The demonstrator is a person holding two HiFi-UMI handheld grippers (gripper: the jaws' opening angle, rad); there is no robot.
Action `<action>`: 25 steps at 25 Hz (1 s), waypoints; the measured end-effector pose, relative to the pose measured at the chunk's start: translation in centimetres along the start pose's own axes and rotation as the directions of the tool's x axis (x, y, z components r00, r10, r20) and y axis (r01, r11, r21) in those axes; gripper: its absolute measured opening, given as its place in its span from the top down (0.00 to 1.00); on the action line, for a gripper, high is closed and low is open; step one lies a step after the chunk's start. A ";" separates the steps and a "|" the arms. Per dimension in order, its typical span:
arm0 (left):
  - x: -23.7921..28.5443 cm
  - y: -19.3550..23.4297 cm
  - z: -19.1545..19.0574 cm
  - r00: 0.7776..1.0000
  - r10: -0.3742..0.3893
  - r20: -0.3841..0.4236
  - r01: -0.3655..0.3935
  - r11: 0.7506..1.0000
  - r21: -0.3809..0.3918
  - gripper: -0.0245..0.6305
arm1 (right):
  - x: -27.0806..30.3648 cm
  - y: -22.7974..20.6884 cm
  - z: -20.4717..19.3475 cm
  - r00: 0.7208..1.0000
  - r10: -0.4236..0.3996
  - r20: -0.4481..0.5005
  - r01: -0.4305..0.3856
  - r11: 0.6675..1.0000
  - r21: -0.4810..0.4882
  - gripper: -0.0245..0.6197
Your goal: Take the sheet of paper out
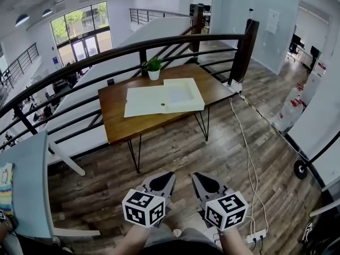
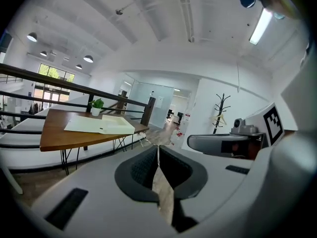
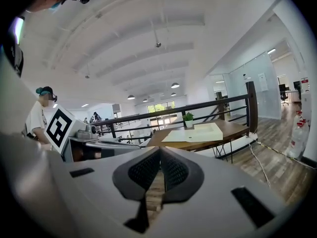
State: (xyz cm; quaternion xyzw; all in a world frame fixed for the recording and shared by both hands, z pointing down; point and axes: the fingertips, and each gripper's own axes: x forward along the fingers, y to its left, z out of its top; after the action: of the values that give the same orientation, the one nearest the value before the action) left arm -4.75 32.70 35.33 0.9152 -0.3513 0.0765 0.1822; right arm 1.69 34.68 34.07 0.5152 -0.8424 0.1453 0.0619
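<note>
A pale cream folder or flat box (image 1: 164, 98) lies open on a brown wooden table (image 1: 119, 124) several steps ahead; its raised half (image 1: 183, 94) is on the right. It also shows in the left gripper view as the folder (image 2: 101, 125) and in the right gripper view as the folder (image 3: 195, 133). No separate sheet of paper can be told apart. My left gripper (image 1: 161, 181) and right gripper (image 1: 204, 183) hang low over the floor, far from the table. Both are shut with nothing between the jaws.
A small potted plant (image 1: 154, 68) stands at the table's back edge. A black railing (image 1: 159, 42) runs behind the table. A white cable (image 1: 247, 158) and power strip (image 1: 256, 236) lie on the wood floor at right. A pale panel (image 1: 29, 187) stands at left.
</note>
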 end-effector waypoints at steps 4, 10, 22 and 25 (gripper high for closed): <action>1.1 -0.3 -1.0 1.000 -0.010 -0.006 0.010 0.999 -0.043 0.93 | 0.1 -0.7 -1.1 1.000 0.018 -0.024 -0.018 1.000 0.005 0.92; 3.6 1.5 -1.2 1.000 0.005 -0.020 -0.006 0.998 -0.068 0.93 | 2.0 -2.8 -1.2 0.999 0.026 -0.029 -0.025 0.999 0.022 0.92; 12.6 11.0 2.6 0.999 0.014 -0.045 -0.018 0.996 -0.090 0.93 | 12.8 -10.1 1.1 0.998 0.004 -0.063 -0.002 1.000 0.027 0.92; 15.4 13.9 4.1 0.998 0.007 -0.059 -0.013 0.995 -0.098 0.93 | 16.1 -12.3 2.3 0.997 -0.005 -0.073 0.009 0.999 0.043 0.92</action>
State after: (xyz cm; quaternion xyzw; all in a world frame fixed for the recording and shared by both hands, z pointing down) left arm -2.54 12.08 39.56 0.9007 -0.3538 0.0867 0.2367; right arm 5.23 15.04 38.20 0.5138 -0.8344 0.1820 0.0819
